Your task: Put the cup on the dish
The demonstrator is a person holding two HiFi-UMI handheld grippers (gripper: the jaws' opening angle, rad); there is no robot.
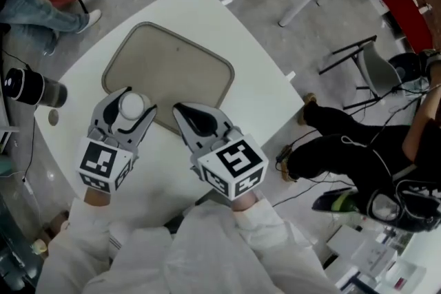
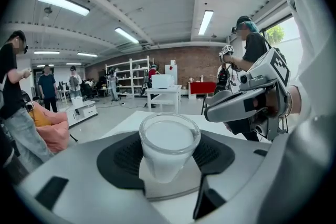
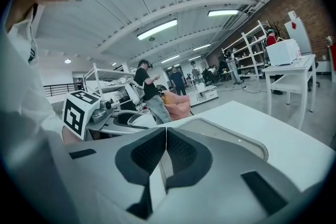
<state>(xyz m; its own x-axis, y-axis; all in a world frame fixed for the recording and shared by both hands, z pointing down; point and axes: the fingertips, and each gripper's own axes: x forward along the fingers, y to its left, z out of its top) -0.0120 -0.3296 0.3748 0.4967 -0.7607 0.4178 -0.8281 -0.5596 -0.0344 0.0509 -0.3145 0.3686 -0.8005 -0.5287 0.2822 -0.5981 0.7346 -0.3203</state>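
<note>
While the cup is held clear of its goal, the carrying step is judged in hand. Counter (image 1: 262, 100): bears the grey dish (image 1: 172, 65), bare. Left hand-held gripper (image 1: 136, 98): clamped on the cup (image 2: 169, 141), upright between its pads, at the dish's near edge. Right hand-held gripper (image 1: 180, 110): jaws pressed together, empty, just beside. Next move calls for carrying inward, lowering level, then releasing.

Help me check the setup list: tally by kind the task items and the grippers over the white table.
cup: 1
dish: 1
grippers: 2 (left gripper, right gripper)
total: 4
</note>
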